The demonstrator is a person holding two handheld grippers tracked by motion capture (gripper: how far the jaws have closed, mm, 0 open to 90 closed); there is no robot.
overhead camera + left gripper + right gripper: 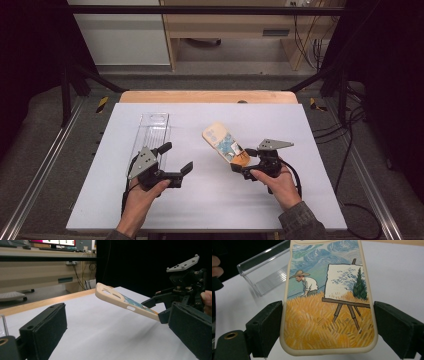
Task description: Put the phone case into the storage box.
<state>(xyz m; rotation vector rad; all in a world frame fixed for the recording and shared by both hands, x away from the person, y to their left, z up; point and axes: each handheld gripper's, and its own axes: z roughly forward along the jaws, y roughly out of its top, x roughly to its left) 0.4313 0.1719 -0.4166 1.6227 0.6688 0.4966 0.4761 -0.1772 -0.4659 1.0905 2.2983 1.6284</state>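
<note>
Cream-rimmed, the phone case (328,300) is showing a painted wheat field, easel and straw-hatted painter; the right gripper (244,161) is clamping its bottom end, tilting it above the surface (210,195), right of the clear tray (150,137). The left gripper (176,159) is gaping wide beside that tray.

My left tool (174,159) and right tool (242,161) are both matte black, each with two blocky padded jaws. A grey three-cornered plate studded with small screws sits on top of each. Black cables trail back from both. My right sleeve (299,223) is a mottled olive-green fabric.
</note>
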